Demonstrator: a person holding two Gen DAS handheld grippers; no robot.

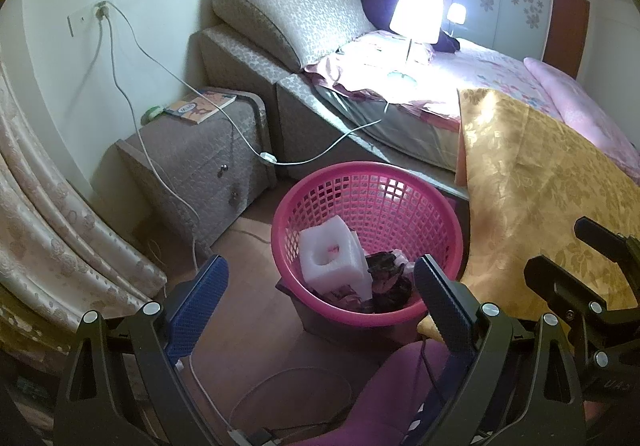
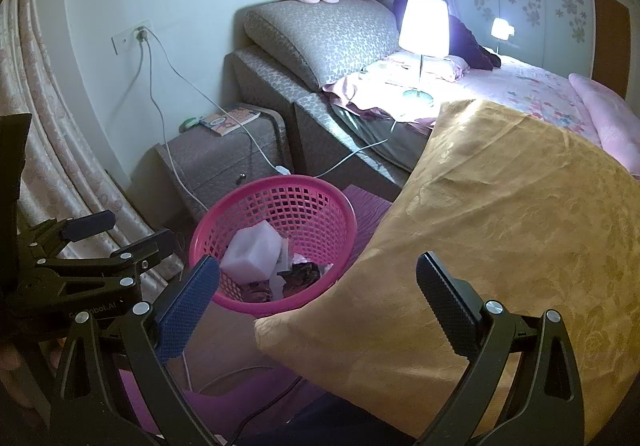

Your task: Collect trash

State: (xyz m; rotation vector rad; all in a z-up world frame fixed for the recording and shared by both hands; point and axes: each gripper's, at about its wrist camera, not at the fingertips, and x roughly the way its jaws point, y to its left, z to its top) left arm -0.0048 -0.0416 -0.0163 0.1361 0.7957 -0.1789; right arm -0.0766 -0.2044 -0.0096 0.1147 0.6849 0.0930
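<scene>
Basket sits on the floor by the bed, already holding a foam block and dark scraps. Left gripper and right gripper both gape wide, empty. Looks between pickups; next move needs another piece of trash located, none obvious here.

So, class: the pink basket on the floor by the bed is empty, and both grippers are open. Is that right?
Not quite. The pink basket is not empty: the left wrist view shows a white foam block and dark crumpled scraps inside. The rest holds: the left gripper and right gripper are both open.
</scene>
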